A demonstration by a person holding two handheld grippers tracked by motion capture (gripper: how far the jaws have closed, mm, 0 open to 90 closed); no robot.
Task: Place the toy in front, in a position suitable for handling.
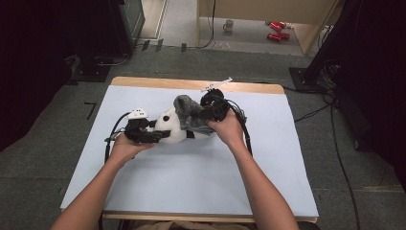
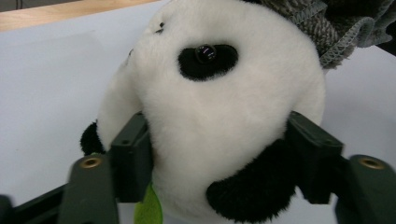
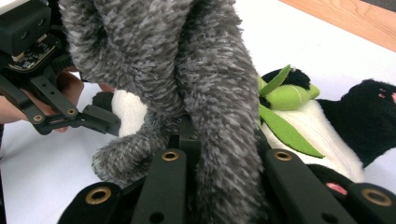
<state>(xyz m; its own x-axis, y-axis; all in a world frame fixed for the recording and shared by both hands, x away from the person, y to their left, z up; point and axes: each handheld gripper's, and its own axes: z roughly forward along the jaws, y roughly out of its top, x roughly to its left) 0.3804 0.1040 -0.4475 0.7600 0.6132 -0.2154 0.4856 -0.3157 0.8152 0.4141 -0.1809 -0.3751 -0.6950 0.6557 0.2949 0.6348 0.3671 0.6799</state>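
Now left tool clamped on plush panda's head, right tool pinching grey cloth.

The surface is a wooden top covered by a pale blue-white sheet, with bare wood showing along its far edge. A plush panda lies on the sheet near its middle, closer to that wooden edge.
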